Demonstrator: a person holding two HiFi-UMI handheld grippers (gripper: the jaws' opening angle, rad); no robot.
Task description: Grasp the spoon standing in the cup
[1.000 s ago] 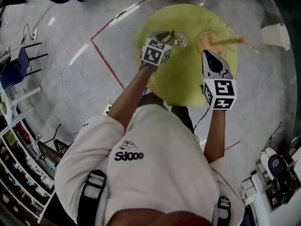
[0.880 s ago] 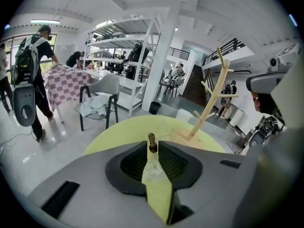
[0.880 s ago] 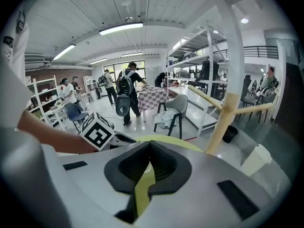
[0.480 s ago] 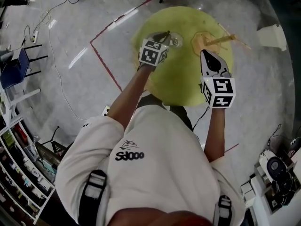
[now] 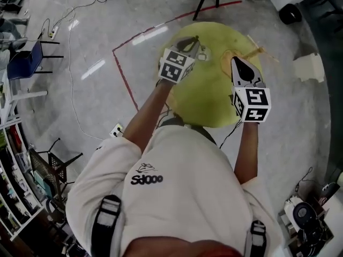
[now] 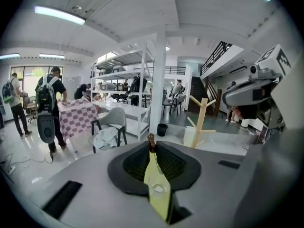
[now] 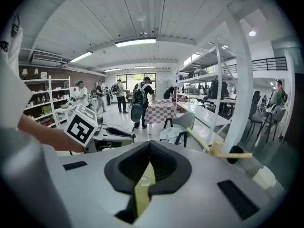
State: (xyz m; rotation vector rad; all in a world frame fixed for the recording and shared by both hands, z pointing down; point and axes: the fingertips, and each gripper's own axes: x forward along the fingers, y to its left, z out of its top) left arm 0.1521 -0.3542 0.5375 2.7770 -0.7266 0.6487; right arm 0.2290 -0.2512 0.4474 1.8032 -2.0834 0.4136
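Head view: left gripper (image 5: 193,43) jaws pinch the spoon (image 6: 151,139) by its tip near the cup (image 5: 203,53); so slight a hold could slip and topple it. Right gripper (image 5: 237,64) jaws closed, empty.

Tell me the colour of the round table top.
The table top is plain yellow-green; the head view shows it best.

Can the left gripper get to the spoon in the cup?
Probably yes. The left gripper is right at the cup, nothing stands between them, and its jaws look closed on the spoon by its handle.
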